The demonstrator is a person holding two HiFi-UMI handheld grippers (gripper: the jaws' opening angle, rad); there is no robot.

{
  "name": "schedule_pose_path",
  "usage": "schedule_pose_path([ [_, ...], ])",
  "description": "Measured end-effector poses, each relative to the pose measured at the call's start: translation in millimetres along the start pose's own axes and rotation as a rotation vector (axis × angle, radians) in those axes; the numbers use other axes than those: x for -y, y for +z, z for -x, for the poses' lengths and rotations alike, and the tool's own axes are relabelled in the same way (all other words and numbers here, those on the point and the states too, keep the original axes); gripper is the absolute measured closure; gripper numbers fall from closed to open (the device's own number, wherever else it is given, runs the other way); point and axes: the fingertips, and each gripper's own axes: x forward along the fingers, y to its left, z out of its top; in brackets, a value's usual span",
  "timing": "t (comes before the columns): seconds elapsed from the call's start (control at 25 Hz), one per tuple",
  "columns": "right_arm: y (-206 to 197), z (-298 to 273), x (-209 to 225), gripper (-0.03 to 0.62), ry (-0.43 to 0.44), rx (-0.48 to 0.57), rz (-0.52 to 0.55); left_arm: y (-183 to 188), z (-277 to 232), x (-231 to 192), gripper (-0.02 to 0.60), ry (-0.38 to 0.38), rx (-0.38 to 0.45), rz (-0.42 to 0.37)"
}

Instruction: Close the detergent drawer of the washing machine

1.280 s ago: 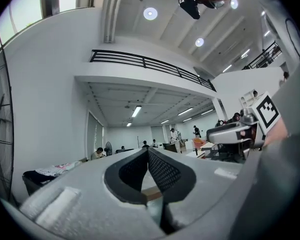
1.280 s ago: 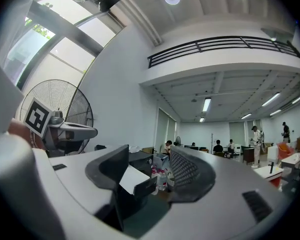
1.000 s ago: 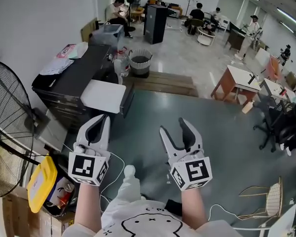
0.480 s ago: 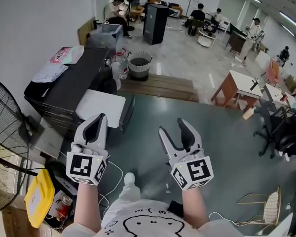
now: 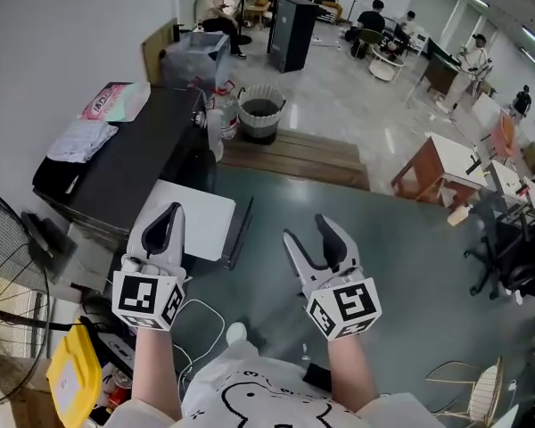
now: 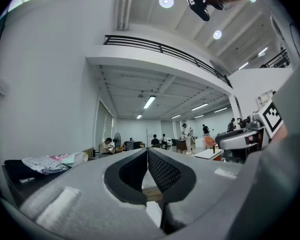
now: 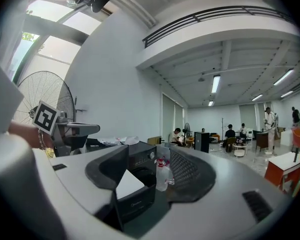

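Both grippers are out level, side by side, over the dark green floor [image 5: 401,239]. Left gripper [image 5: 169,214]: jaws clenched tip to tip, nothing in them. Right gripper [image 5: 308,232]: jaws released, standing apart and empty. Framed in that gap, the black washing machine with a round dial [image 7: 140,159] sits well ahead by the left wall, with a flat white panel [image 7: 128,184] jutting out in front. Its detergent drawer is too small to pick out.

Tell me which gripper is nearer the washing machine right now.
Left. The left gripper, jaws together, sits at the near edge of the washing machine in the head view. The right gripper, jaws apart and empty, hangs off to its right over the floor.
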Motion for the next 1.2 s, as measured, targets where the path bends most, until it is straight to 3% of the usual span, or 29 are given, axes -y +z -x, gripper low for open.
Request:
schedule_pose_path([
  [0.48,-67,-95,9,0.355,0.068,-0.102,-0.129,-51,-66,-46,0.565,-0.019,-0.093,0.017],
  [0.96,-132,-107,-13,0.355,0.158,-0.249,-0.230,-95,-68,-45,0.565,-0.030,-0.188,0.060],
  [1.2,-174,-113,-22,0.353,0.255,-0.328,-0.316,-115,-75,-35,0.565,-0.024,-0.245,0.068],
])
